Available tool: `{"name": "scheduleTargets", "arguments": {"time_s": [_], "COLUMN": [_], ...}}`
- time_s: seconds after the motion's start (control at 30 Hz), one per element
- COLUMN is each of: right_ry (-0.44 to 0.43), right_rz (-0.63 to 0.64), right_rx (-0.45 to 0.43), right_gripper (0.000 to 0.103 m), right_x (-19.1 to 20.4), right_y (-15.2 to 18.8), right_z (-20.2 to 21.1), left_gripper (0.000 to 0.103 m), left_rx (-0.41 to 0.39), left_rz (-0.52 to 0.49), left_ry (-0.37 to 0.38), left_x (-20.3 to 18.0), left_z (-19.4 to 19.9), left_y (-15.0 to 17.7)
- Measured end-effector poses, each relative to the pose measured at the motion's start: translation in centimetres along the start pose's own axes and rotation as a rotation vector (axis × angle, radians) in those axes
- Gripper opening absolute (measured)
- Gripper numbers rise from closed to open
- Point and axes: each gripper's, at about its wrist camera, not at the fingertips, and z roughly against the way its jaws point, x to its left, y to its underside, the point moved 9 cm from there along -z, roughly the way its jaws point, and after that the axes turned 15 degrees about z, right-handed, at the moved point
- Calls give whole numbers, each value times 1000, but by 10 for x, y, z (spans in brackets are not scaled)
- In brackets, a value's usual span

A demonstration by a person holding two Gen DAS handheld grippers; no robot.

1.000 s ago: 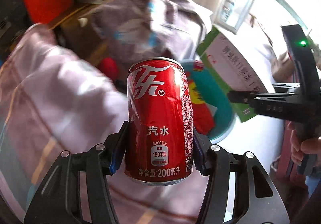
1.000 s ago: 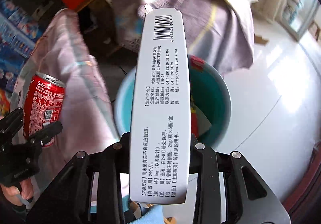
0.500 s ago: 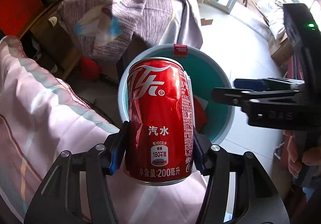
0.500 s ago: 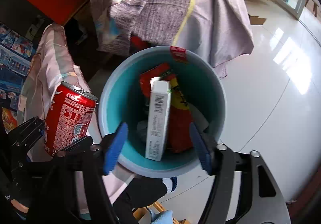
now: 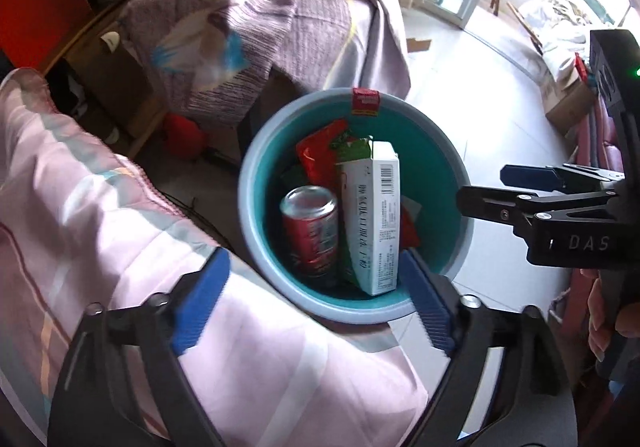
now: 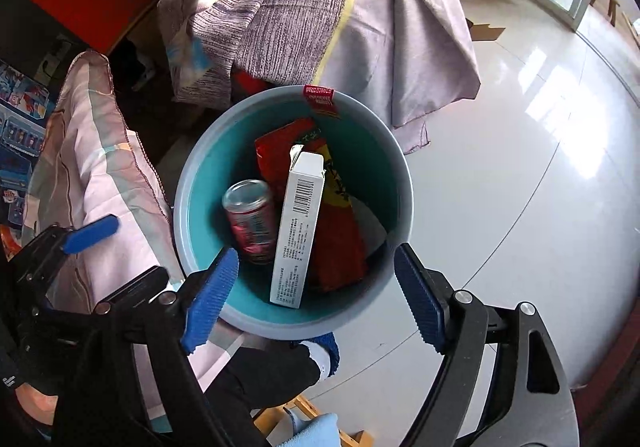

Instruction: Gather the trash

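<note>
Both your grippers hang over the teal bin, jaws spread wide and empty: the left gripper and the right gripper each frame its near rim. The red soda can stands upright inside, touching the white carton, which leans with its long axis running away from you; red snack wrappers lie behind. Nothing is left to grip here, so I judge that you lift straight up and turn away for more trash; neither hand is nearer
</note>
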Motion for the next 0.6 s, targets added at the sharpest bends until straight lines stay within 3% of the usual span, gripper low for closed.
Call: {"name": "scheduleTargets", "arguments": {"time_s": [0.23,0.6], "right_ry": [6,30], "right_rz": [13,125], "right_rx": [11,-50], "right_gripper": [86,95], "right_x": [15,67], "right_y": [11,25], "right_z": [11,54], "left_gripper": [95,99], "left_rx": [-48,-113], "left_rz": [48,128], "left_ry": [-32,-50], "left_x": [20,55], "left_z": [28,77], "left_y": [10,35]}}
